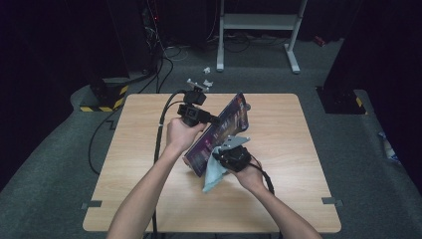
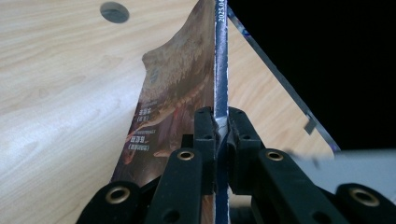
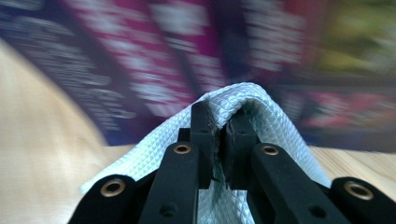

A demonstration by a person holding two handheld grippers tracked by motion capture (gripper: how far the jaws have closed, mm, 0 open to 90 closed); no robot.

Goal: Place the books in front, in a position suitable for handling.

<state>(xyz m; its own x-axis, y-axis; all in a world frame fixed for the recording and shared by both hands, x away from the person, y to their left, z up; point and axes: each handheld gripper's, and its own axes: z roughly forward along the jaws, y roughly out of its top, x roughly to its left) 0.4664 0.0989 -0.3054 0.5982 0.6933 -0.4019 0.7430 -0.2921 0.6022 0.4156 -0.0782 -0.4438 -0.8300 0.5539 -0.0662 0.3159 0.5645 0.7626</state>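
Observation:
A thin purple magazine (image 1: 224, 132) stands tilted on its edge in the middle of the wooden table (image 1: 278, 199). My left gripper (image 1: 215, 120) is shut on the magazine's upper edge (image 2: 220, 70), the spine pinched between the jaws. My right gripper (image 1: 223, 155) is shut on a light blue cloth (image 1: 214, 177) and presses it against the magazine's printed cover (image 3: 187, 60). The cloth (image 3: 243, 105) drapes over both jaw tips, and the cover behind it is blurred.
A round grey cable hole (image 2: 114, 12) sits in the table beyond the magazine. A white metal stand (image 1: 259, 30) and small white bits (image 1: 206, 82) are on the grey floor behind the table. Black cables (image 1: 161, 69) trail off at left.

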